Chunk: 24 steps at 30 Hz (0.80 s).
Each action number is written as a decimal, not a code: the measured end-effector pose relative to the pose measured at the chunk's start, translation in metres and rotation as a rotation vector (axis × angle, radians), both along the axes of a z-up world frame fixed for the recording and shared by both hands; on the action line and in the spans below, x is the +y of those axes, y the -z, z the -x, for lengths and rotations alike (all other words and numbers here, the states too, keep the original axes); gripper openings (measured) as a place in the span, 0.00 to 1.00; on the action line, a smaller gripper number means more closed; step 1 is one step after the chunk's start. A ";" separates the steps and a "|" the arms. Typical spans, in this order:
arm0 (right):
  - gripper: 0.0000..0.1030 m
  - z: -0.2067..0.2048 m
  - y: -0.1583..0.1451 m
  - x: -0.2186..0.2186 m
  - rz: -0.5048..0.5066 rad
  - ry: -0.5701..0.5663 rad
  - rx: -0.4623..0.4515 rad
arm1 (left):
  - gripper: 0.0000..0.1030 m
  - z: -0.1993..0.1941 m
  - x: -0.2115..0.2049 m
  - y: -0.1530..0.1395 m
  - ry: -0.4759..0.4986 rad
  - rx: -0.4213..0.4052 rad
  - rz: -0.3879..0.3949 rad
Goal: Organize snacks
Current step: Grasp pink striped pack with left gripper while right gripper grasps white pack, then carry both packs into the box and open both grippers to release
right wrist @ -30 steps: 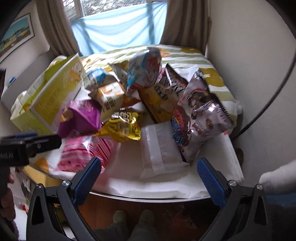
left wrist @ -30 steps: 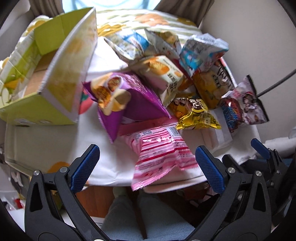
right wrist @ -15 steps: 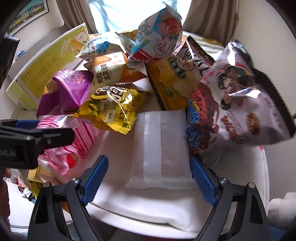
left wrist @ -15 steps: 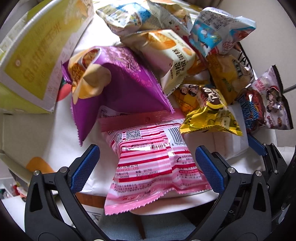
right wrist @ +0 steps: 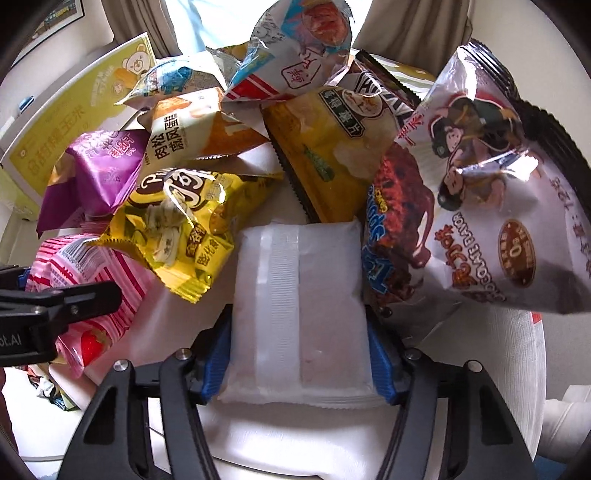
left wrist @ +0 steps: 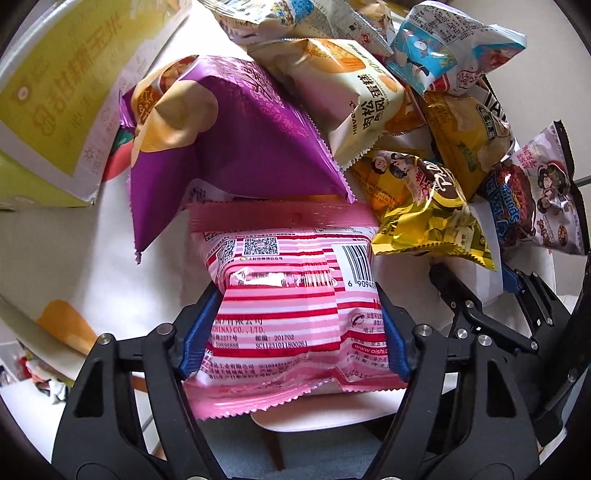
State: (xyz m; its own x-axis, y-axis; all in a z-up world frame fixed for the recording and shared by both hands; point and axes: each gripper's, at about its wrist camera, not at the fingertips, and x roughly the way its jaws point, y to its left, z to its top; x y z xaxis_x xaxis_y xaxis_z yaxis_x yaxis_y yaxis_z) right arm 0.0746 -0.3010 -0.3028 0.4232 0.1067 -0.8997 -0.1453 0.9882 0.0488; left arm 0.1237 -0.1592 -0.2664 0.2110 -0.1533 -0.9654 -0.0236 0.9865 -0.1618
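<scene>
The left gripper [left wrist: 293, 325] points steeply down at the near edge of the table [left wrist: 62, 266], its jaws closing. The pink striped pack [left wrist: 288, 295] sits between the blue pads [left wrist: 197, 328], which press both its sides; its printed back with the barcode faces up and its near seam hangs over the table edge. The right gripper [right wrist: 299, 354] is closing in the same way on the white pack [right wrist: 299, 306], pads touching its two long sides, the pack lying flat near the table edge with a taped seam down its middle.

Just beyond the pink pack, a purple bag [left wrist: 229, 147] leans over its far seam. To the right, between the two gripped packs, a yellow bag [right wrist: 184, 218] lies tilted, one corner over the pink pack. Right of the white pack, a silver-and-brown chocolate bag [right wrist: 491, 206] stands propped, touching it.

Farther back, a cream cake pack [left wrist: 351, 103] and a mustard chip bag [right wrist: 332, 155] rest in the heap, with a blue-and-white bag [right wrist: 299, 51] on top. On the far left stands a yellow-green carton [left wrist: 55, 92], its flap close beside the purple bag. Curtains [right wrist: 410, 33] hang behind.
</scene>
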 end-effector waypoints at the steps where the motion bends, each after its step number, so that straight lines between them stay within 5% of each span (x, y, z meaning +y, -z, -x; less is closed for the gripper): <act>1: 0.57 0.002 -0.001 -0.001 -0.009 0.004 0.002 | 0.70 0.003 0.001 -0.003 0.003 0.000 -0.002; 10: 0.56 0.020 -0.022 -0.006 -0.054 0.049 -0.023 | 0.70 0.021 0.014 -0.045 0.026 -0.069 -0.033; 24: 0.56 0.031 -0.111 0.024 -0.061 0.034 -0.185 | 0.70 0.040 0.030 -0.144 -0.006 -0.287 -0.022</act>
State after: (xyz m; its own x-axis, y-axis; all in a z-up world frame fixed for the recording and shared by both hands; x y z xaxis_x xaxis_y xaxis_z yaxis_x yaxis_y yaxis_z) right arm 0.0431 -0.2774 -0.1915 0.5853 0.1417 -0.7983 -0.1238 0.9887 0.0847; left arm 0.0837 -0.1289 -0.1228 0.4769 -0.1310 -0.8691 0.0146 0.9899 -0.1412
